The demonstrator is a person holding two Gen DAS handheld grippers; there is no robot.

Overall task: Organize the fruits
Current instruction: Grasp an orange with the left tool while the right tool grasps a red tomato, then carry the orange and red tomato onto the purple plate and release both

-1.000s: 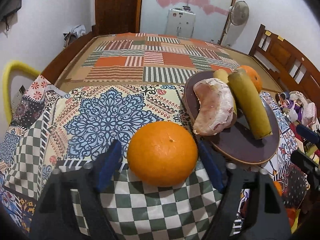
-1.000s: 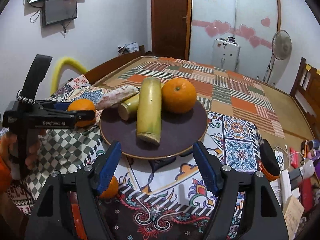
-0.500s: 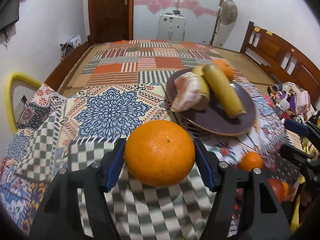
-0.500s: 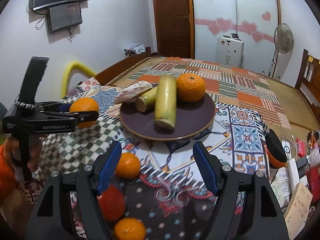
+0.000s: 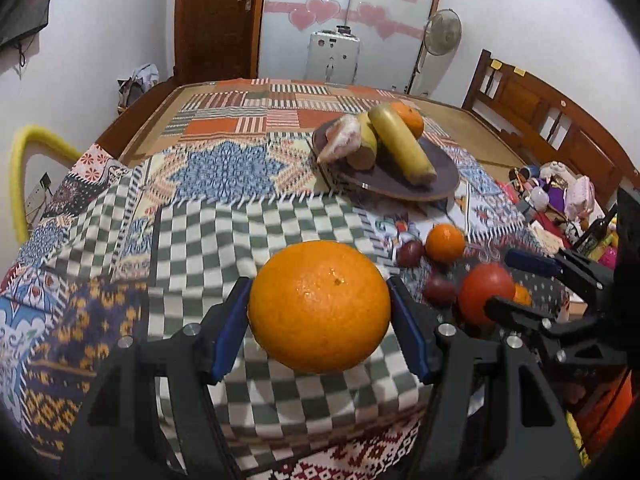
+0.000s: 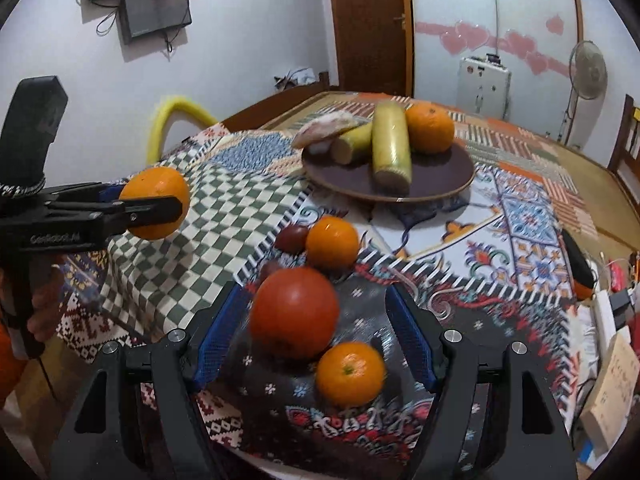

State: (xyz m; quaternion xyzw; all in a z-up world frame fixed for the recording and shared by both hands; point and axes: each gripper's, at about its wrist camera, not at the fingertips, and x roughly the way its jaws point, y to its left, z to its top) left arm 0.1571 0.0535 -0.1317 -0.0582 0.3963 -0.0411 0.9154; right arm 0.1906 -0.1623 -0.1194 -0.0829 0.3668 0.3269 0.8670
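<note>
My left gripper (image 5: 320, 332) is shut on a large orange (image 5: 319, 306) and holds it above the checked cloth; it also shows in the right wrist view (image 6: 156, 202). My right gripper (image 6: 314, 340) is open, with a red tomato (image 6: 295, 312) and a small orange (image 6: 350, 374) between its fingers on the cloth. Another small orange (image 6: 332, 242) and a dark plum (image 6: 291, 238) lie beyond. A brown plate (image 6: 440, 178) holds two sugarcane pieces (image 6: 390, 148), a peeled pomelo segment (image 6: 326, 128) and an orange (image 6: 429, 128).
The patterned cloth covers a low table in front of a large bed mat (image 5: 260, 116). Clutter of bottles and toys (image 5: 560, 196) lies at the right. A yellow padded chair back (image 5: 24, 160) stands at the left. Boxes (image 6: 608, 380) sit at the right edge.
Both grippers have pulled back from the plate. The left one has lifted the large orange off the cloth. The loose fruit has come between the right gripper's fingers.
</note>
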